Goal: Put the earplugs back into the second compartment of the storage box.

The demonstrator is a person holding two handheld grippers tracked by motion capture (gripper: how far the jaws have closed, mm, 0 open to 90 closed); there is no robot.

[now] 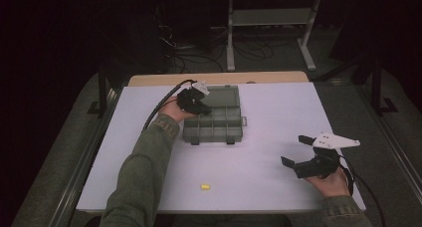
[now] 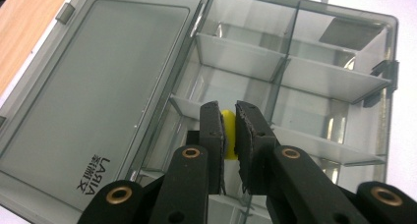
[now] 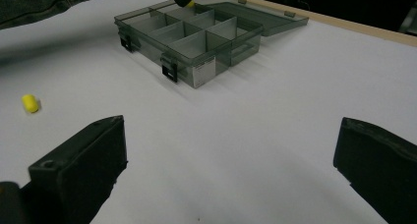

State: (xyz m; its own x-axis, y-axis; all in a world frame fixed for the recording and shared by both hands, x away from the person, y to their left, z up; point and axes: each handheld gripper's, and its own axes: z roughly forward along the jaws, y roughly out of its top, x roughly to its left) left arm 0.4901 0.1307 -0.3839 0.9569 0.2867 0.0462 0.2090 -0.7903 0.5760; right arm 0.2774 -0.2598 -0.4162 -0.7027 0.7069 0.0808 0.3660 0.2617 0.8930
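A smoky grey clear organiser box [image 1: 214, 122] lies open on the white table, its lid [image 2: 93, 86] folded flat beside the divided tray [image 2: 314, 76]. My left gripper [image 1: 203, 105] hangs over the tray's far compartments. In the left gripper view my left gripper [image 2: 227, 113] is shut on a small yellow piece [image 2: 227, 130] above one compartment. A second yellow piece [image 1: 205, 186] lies loose near the table's front edge, also seen as the small yellow piece [image 3: 30, 103] left of my right gripper [image 3: 231, 130]. My right gripper [image 1: 296, 150] stands open and holds nothing, well right of the box.
The white table top [image 1: 268, 112] ends in a wooden strip [image 1: 219, 78] at the back. Beyond it are a white frame stand [image 1: 271, 18] and cables on a dark floor. Black latches [image 3: 169, 71] stick out from the box's near side.
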